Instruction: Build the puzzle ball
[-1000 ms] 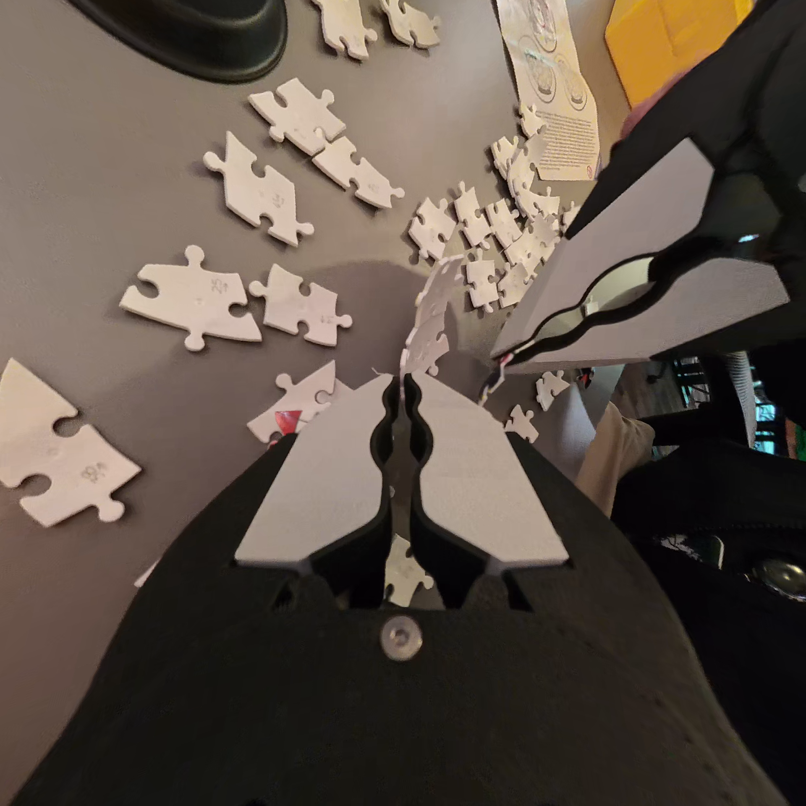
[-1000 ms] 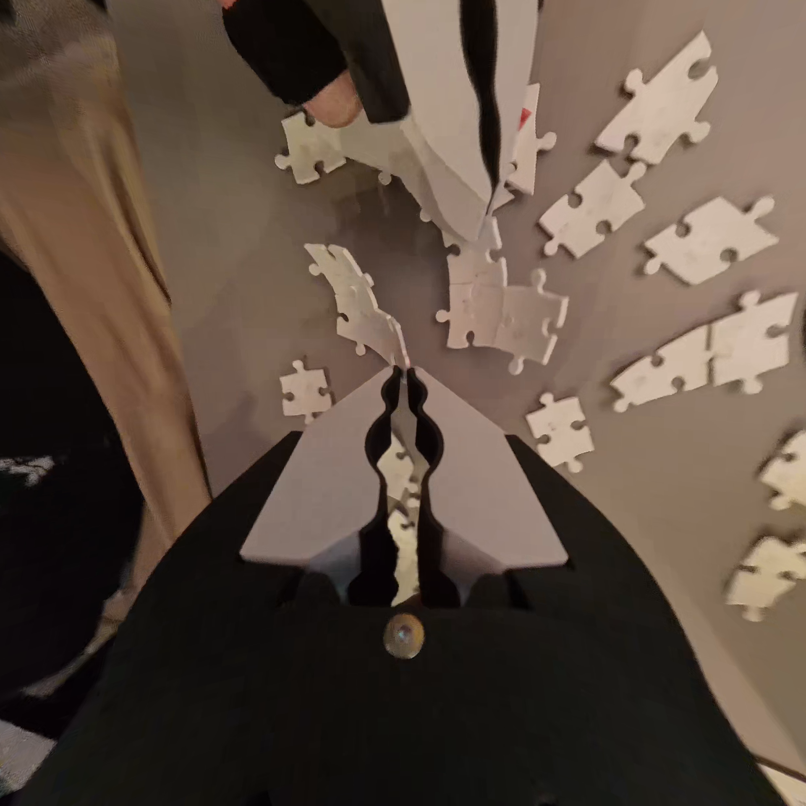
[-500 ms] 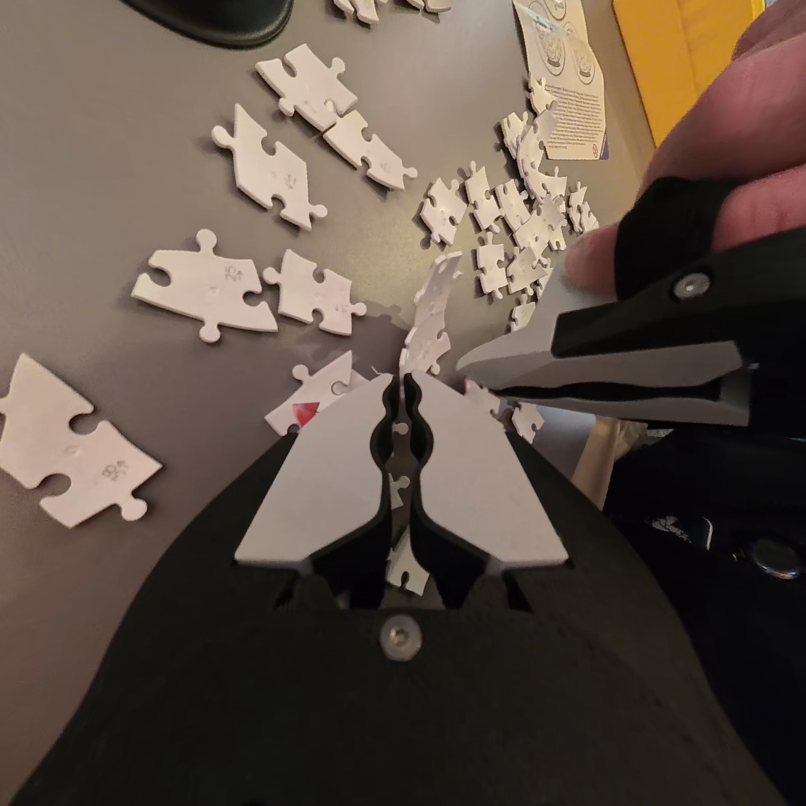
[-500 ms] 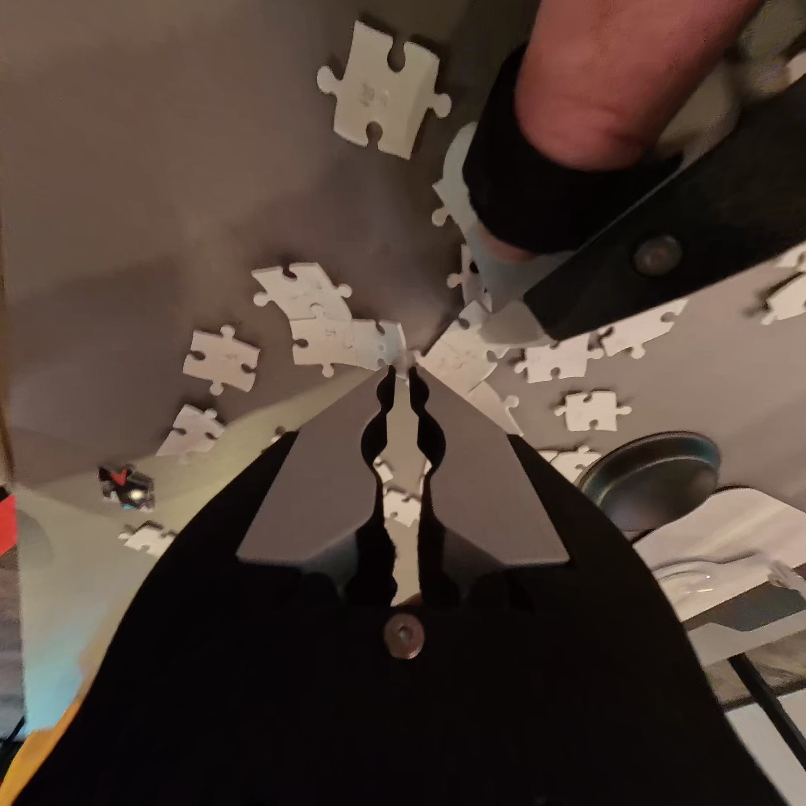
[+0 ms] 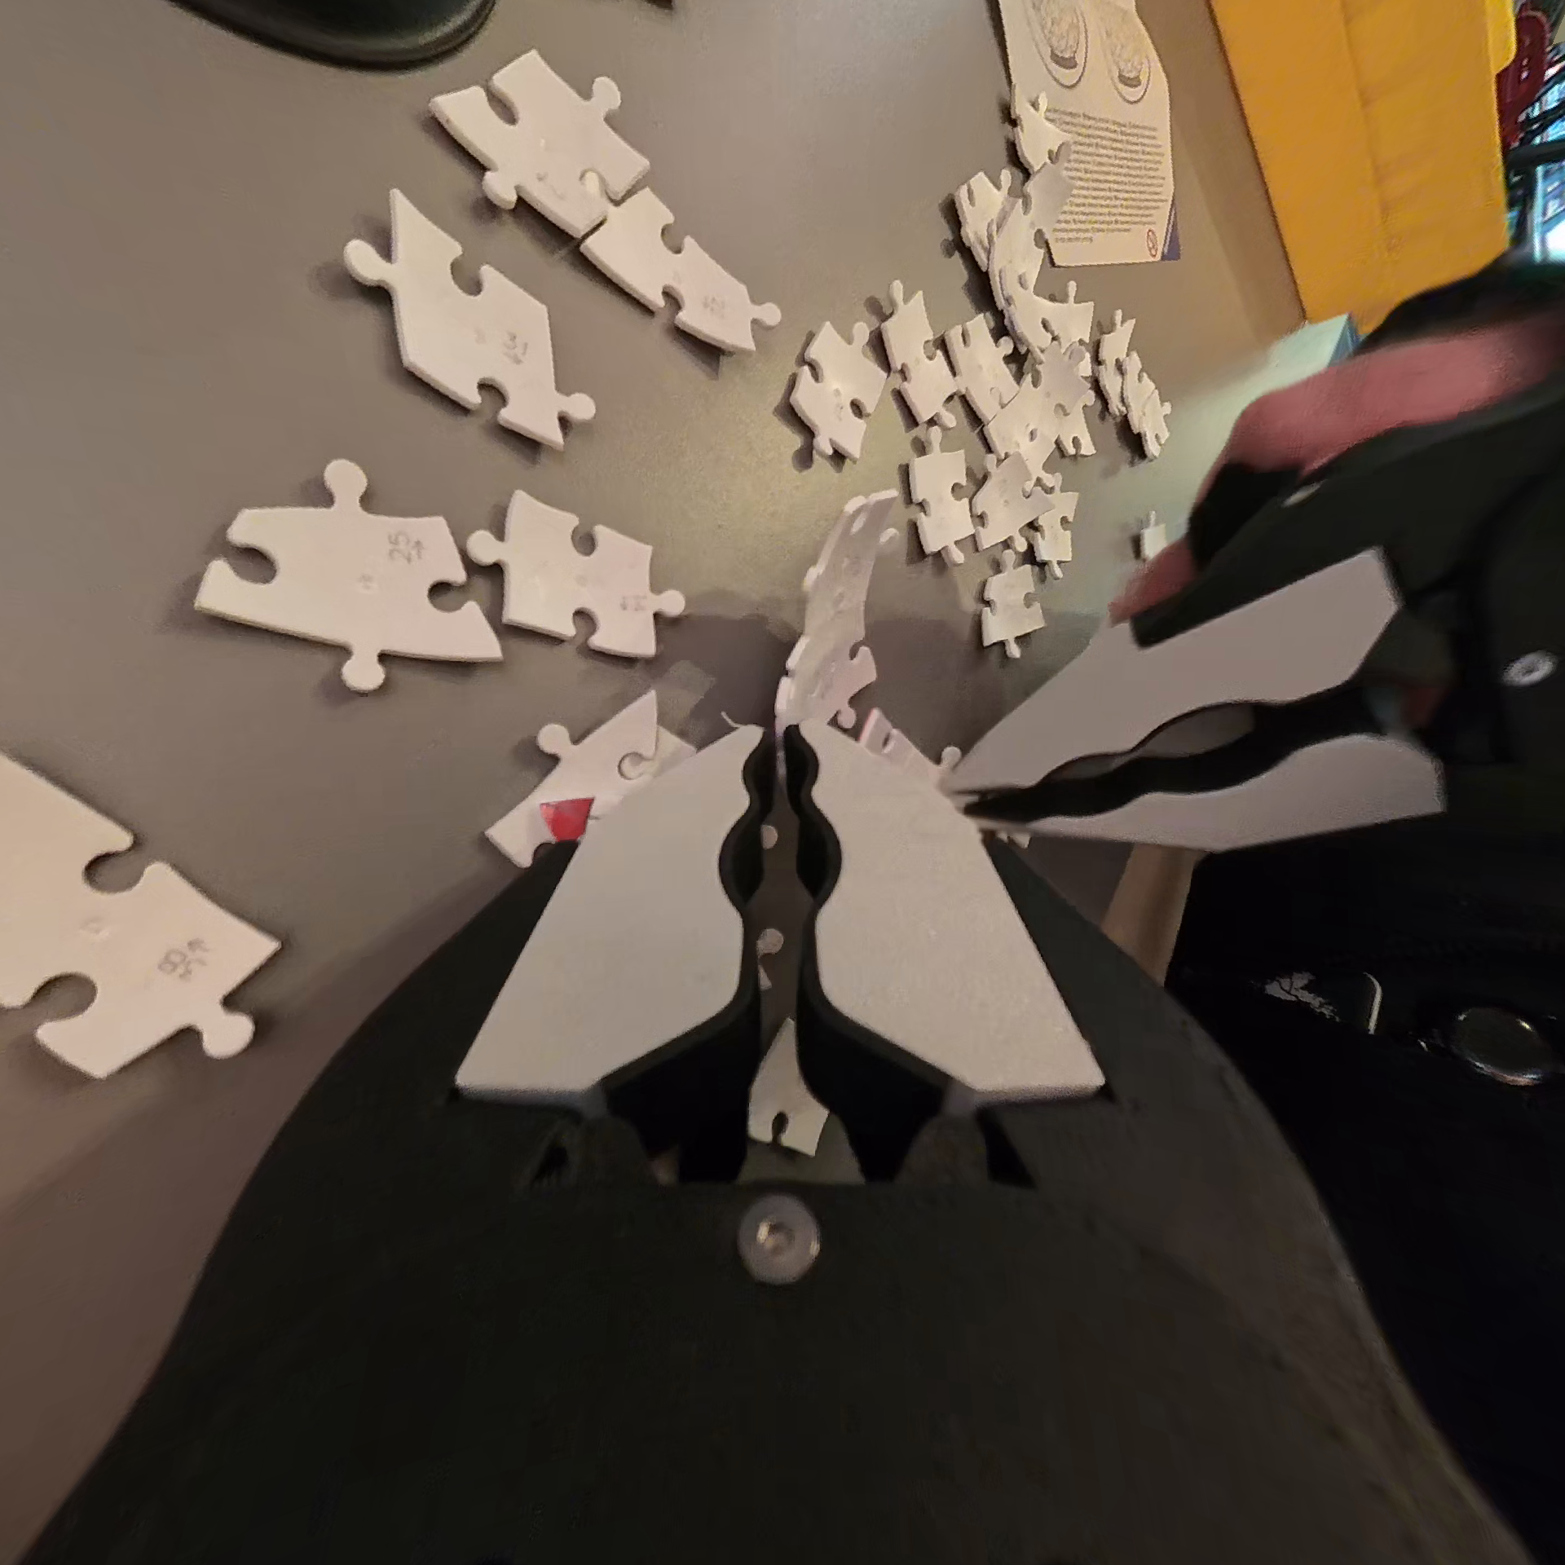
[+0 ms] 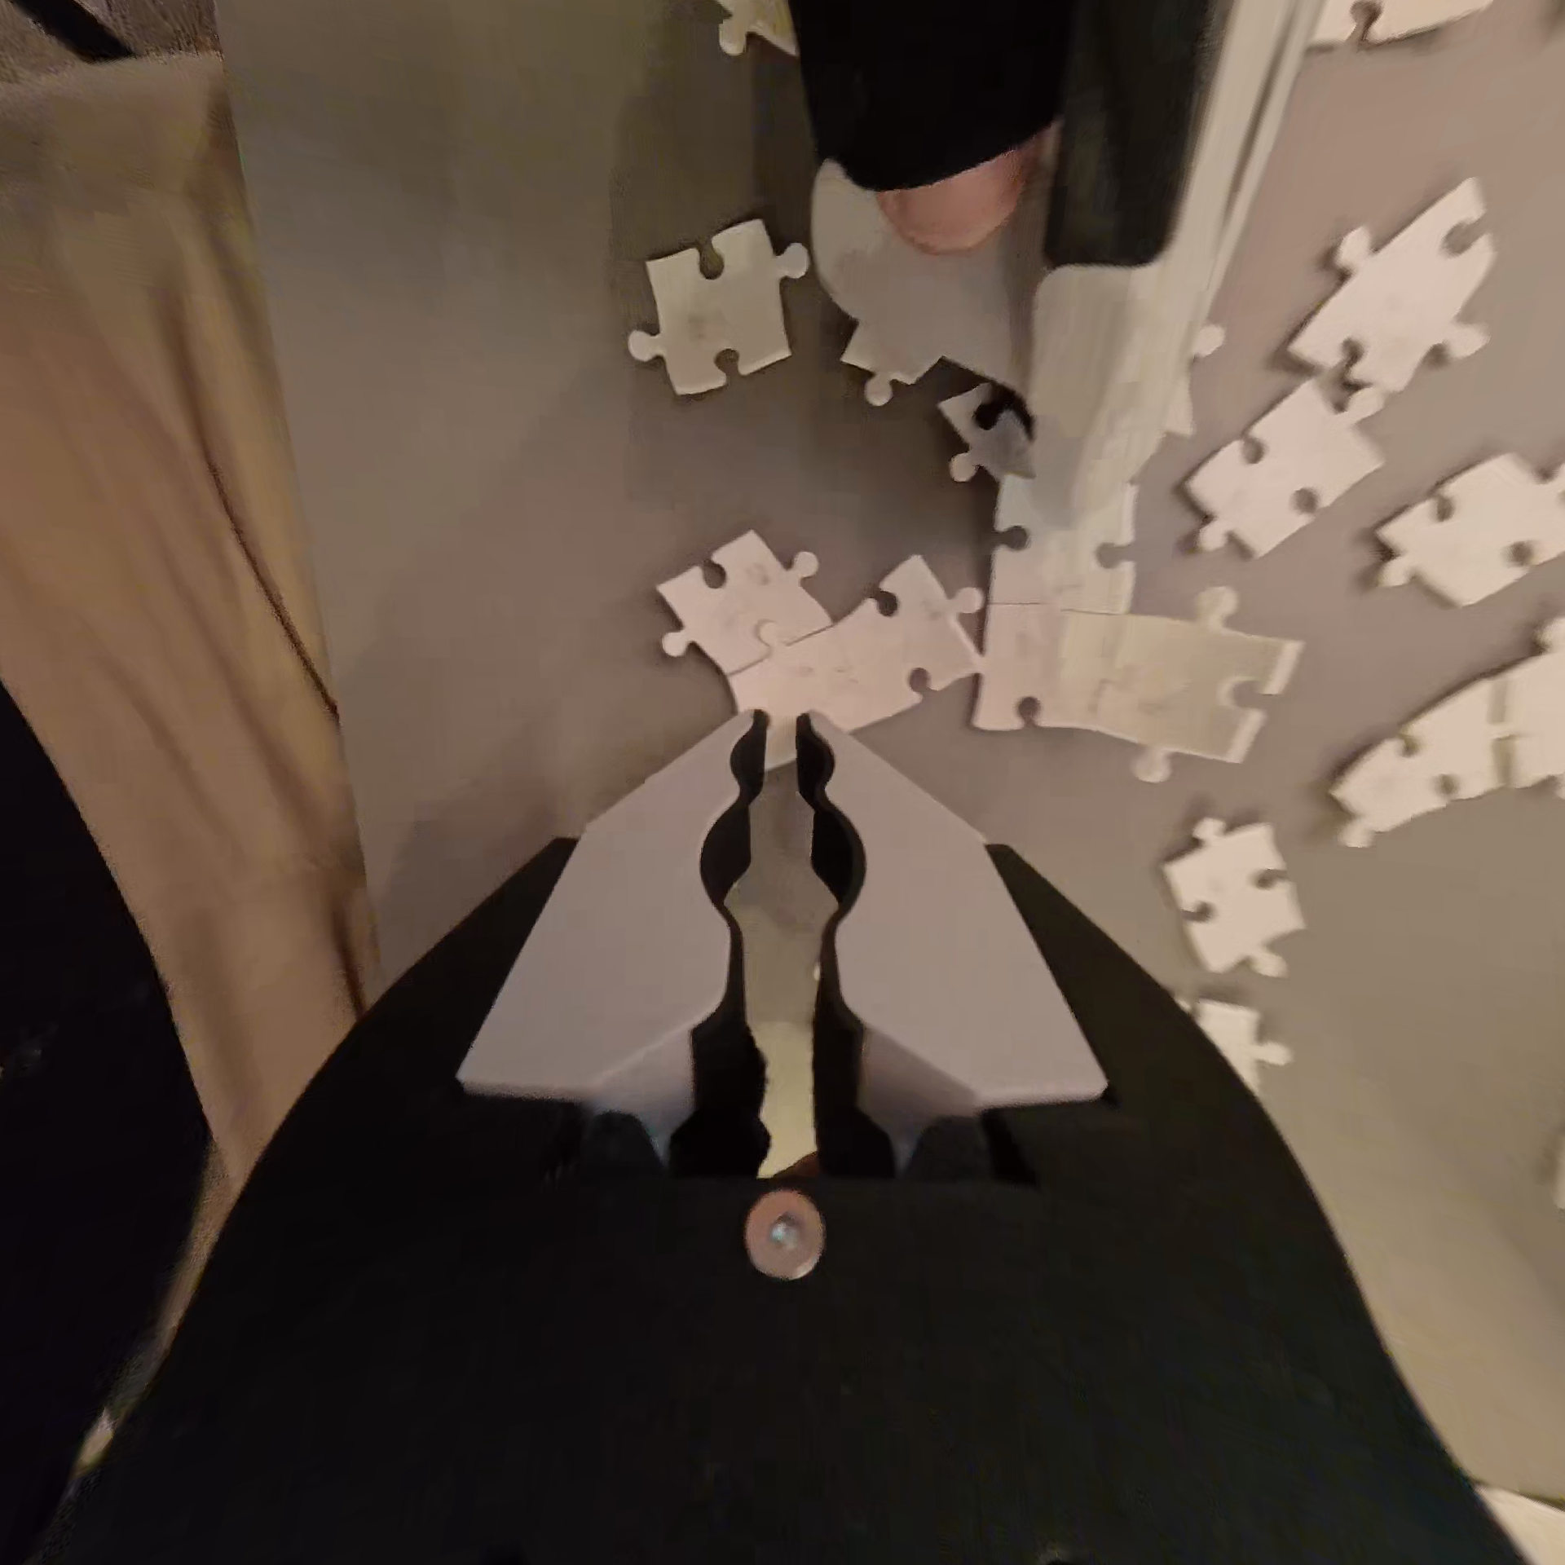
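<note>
The left gripper is clenched on a curved strip of joined puzzle pieces, which stands on edge above the grey table. The right gripper pinches the edge of a joined pair of pieces; in the left wrist view it reaches in beside the strip's right side. Beyond the strip lies a heap of small loose pieces, with a printed leaflet farther back. Larger pieces lie flat, left of the strip.
</note>
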`<action>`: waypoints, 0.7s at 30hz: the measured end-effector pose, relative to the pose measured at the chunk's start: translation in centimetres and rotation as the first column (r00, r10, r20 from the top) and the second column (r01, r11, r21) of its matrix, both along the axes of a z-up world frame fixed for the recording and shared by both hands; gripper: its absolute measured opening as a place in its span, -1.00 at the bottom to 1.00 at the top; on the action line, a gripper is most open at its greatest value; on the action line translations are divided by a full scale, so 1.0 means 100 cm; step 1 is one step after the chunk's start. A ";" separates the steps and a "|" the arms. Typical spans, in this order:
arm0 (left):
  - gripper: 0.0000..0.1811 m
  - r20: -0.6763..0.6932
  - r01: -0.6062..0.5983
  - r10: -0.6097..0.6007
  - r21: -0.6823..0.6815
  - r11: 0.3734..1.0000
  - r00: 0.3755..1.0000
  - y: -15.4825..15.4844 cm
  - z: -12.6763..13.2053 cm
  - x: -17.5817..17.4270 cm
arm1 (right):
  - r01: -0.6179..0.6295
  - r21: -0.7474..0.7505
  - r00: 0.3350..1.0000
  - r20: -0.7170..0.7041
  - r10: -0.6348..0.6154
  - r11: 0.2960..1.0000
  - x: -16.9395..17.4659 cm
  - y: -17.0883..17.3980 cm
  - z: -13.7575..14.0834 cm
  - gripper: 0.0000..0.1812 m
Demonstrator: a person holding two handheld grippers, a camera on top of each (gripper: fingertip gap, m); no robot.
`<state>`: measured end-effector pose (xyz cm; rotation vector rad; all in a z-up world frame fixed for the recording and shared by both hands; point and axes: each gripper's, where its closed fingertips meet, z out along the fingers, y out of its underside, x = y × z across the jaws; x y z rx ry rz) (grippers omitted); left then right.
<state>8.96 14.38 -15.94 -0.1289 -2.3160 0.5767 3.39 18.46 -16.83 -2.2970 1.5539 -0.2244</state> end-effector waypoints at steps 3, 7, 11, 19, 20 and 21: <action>-0.97 0.011 0.006 -0.006 -0.002 1.000 1.000 -0.002 0.001 -0.001 | 0.036 0.002 0.999 0.038 -0.036 0.999 0.003 0.002 -0.004 -1.00; -0.97 0.021 0.014 -0.014 -0.003 1.000 1.000 -0.001 0.003 -0.002 | -0.022 -0.043 1.000 0.003 0.022 0.999 -0.003 -0.007 -0.004 -1.00; -0.97 0.013 0.022 -0.022 -0.003 1.000 1.000 0.000 0.004 -0.002 | -0.169 -0.101 0.986 -0.028 0.167 0.980 -0.009 -0.012 -0.005 -1.00; -0.98 0.006 0.054 -0.054 0.014 0.998 0.999 0.000 0.003 -0.006 | -0.445 -0.185 0.894 -0.155 0.421 0.876 -0.012 -0.027 -0.005 -1.00; -0.98 0.006 0.053 -0.053 0.015 0.998 0.999 0.000 0.003 -0.005 | -0.468 -0.178 0.881 -0.166 0.442 0.866 -0.013 -0.026 -0.005 -1.00; -0.98 0.005 0.053 -0.053 0.017 0.998 0.999 0.001 0.002 -0.005 | -0.494 -0.169 0.867 -0.169 0.469 0.853 -0.014 -0.024 -0.005 -1.00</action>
